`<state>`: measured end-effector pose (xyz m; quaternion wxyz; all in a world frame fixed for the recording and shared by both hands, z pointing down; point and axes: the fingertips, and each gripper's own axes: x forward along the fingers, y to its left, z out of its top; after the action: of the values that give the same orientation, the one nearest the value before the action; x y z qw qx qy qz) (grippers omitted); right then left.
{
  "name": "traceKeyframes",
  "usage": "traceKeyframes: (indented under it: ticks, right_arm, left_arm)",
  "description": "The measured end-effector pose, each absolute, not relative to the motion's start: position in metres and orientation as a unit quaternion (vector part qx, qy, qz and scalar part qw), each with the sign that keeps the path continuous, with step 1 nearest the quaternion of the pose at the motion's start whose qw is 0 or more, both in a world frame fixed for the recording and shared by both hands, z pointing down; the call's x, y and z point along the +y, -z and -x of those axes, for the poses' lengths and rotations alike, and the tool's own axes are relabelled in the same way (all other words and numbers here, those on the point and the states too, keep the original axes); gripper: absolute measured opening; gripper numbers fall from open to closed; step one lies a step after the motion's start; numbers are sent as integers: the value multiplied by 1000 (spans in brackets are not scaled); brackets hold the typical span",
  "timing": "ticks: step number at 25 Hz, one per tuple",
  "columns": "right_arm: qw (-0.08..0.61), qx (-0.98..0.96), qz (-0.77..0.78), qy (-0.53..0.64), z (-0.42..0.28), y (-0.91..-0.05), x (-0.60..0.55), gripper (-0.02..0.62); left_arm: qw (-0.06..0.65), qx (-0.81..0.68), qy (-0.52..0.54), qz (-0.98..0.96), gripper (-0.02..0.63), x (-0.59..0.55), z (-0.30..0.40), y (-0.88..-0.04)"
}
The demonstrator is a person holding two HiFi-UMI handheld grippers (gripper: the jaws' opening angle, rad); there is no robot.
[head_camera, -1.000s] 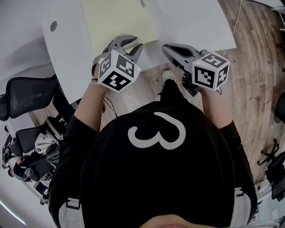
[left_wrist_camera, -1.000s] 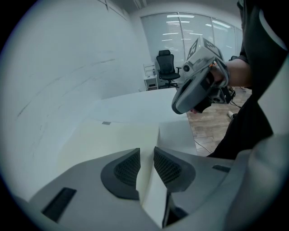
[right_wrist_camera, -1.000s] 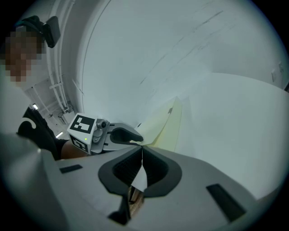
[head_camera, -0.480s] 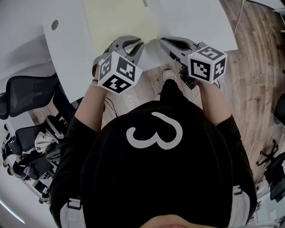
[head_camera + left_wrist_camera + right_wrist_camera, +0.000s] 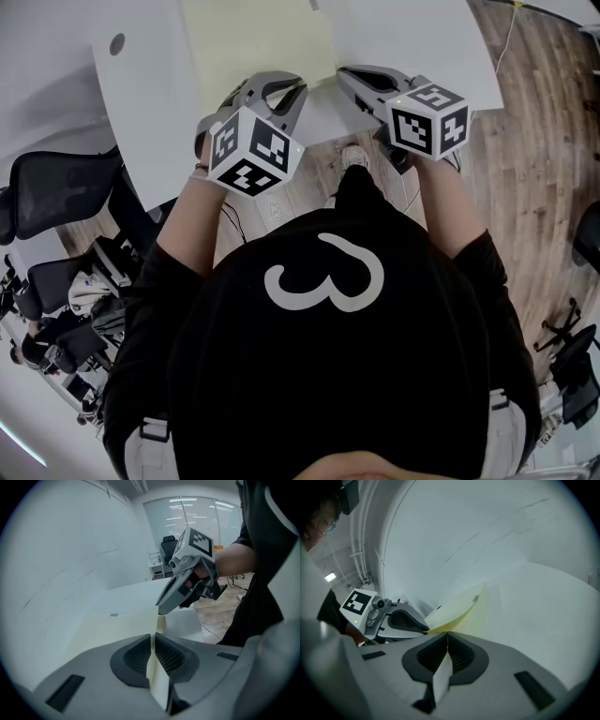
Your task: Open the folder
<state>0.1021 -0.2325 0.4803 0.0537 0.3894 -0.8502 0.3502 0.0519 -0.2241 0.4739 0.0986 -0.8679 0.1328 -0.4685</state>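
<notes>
Folder [image 5: 258,42] is pale yellow and lies flat on the white desk [image 5: 403,42], its near edge close to the desk's near edge. Left hand-held gripper [image 5: 152,637] is clamped on that near edge, with a thin yellow leaf between its pads. Right hand-held gripper [image 5: 447,634] has its jaws together with nothing I can make out pinched between them; its tip sits at the folder's near right corner. In the right gripper view the top leaf looks parted a little from the lower one at this corner, though the head view shows the folder as good as closed. Judgement: the grip on the cover is made and the opening has barely begun. Lifting and swinging the cover over remains to be done. Against the earlier frames, the left jaws have just been closing onto the leaf, starting from well apart. The right hand-held gripper, then apart from the folder over bare desk, now stands at its corner.
</notes>
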Motion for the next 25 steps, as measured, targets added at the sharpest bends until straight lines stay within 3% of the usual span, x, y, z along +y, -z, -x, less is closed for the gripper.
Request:
traceKeyframes:
  ticks: [9,25]
  right_arm:
    - [117,-862,-393,-299,-89,-490,-247,25]
    - [124,-873,-385,-274,-88,-494,-248,23]
  left_arm:
    - [92,138,466,869,37,-230,-44,-475]
    - [90,154,463,869,37,-229,-46,-471]
